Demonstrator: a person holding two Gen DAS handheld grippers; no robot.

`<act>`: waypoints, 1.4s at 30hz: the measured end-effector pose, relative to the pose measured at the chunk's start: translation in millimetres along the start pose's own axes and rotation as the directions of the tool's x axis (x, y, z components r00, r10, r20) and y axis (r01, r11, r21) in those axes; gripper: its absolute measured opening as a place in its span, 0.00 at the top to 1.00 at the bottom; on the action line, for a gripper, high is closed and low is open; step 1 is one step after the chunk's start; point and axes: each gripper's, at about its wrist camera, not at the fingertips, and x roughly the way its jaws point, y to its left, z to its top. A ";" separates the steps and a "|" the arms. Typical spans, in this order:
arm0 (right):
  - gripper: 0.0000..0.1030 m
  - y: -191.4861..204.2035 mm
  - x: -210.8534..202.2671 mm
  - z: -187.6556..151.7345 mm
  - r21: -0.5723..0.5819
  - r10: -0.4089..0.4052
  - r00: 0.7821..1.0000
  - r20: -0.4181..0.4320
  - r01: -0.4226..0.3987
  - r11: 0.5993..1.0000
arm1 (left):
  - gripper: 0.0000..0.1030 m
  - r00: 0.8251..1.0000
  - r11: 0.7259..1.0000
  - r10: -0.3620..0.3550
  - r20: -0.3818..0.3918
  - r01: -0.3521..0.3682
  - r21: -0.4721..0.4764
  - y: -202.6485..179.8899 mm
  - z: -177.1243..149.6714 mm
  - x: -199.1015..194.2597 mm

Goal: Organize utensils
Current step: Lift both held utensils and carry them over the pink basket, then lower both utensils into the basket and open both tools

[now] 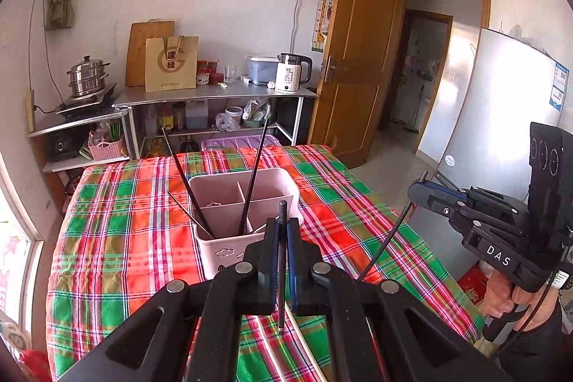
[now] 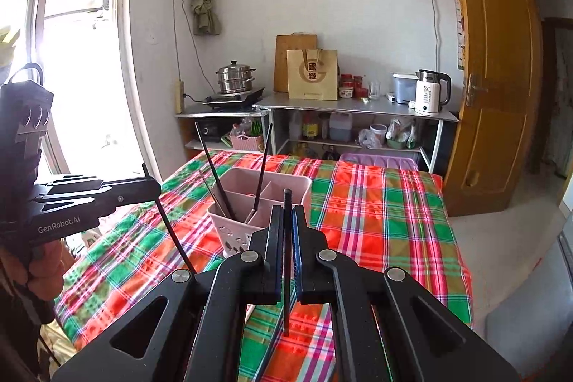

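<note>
A pink utensil caddy (image 1: 247,196) with several compartments stands on the plaid table; it also shows in the right wrist view (image 2: 265,199). Dark chopsticks (image 1: 182,174) lean out of its near compartments. My left gripper (image 1: 283,224) is shut on a dark chopstick (image 1: 282,274), held upright just in front of the caddy. My right gripper (image 2: 287,213) is shut on another dark chopstick (image 2: 287,260), held upright above the table near the caddy. The right gripper also shows in the left wrist view (image 1: 417,190), and the left gripper in the right wrist view (image 2: 152,185).
The plaid tablecloth (image 1: 118,238) covers the table. White chopsticks (image 1: 304,342) lie on it below the left gripper. Behind are a metal shelf (image 1: 215,95) with a kettle (image 1: 292,74), a steamer pot (image 1: 87,76), a wooden door (image 1: 361,59) and a fridge (image 1: 501,102).
</note>
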 end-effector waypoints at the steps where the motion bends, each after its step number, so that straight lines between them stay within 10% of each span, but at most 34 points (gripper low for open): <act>1: 0.96 2.2 -0.6 0.9 -0.004 0.002 1.000 0.002 -0.002 1.000 | 0.96 1.000 1.000 -0.005 -0.003 0.005 -0.003 1.5 0.2 -1.4; 28: 0.96 41.7 30.0 83.9 -0.017 0.116 0.988 0.105 -0.115 0.993 | 0.96 0.993 0.996 0.093 0.079 -0.091 -0.021 46.1 95.7 -34.0; 42: 0.96 39.5 68.4 102.2 -0.011 0.085 0.986 0.143 -0.084 0.996 | 0.96 0.991 0.995 0.100 0.089 -0.098 -0.027 65.1 121.8 10.7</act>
